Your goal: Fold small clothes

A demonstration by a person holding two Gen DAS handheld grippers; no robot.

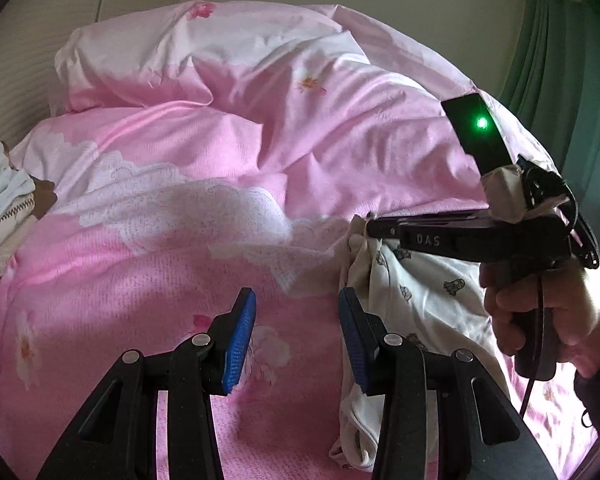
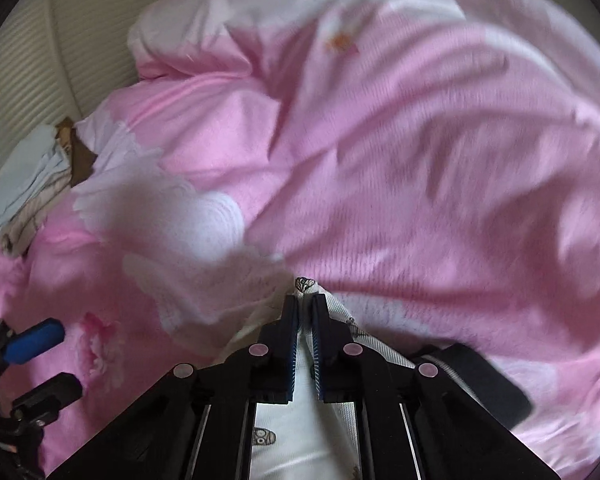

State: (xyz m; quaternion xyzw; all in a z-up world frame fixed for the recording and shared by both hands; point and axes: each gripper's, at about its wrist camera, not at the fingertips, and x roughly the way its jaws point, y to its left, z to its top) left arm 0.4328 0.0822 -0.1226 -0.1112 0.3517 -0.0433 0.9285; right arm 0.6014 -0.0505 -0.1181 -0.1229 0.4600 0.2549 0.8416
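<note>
Nearest in the left wrist view, the left gripper (image 1: pixel 296 332) hangs with its blue-padded jaws apart over the pink duvet (image 1: pixel 160 240), nothing between them; its right pad lies just beside the edge of the white printed garment (image 1: pixel 420 300). That garment lies crumpled on the bed, right of the left gripper. In the right wrist view, the right gripper (image 2: pixel 305 312) is clamped on a raised fold of the garment (image 2: pixel 300 432), its jaws nearly together with cloth between them. A hand (image 1: pixel 540 320) holds the right gripper's handle. Farther left, a pile of pale clothes (image 2: pixel 24 192) rests at the bed's edge. Beyond, a pink pillow (image 1: pixel 204 56) lies against the wall.
</note>
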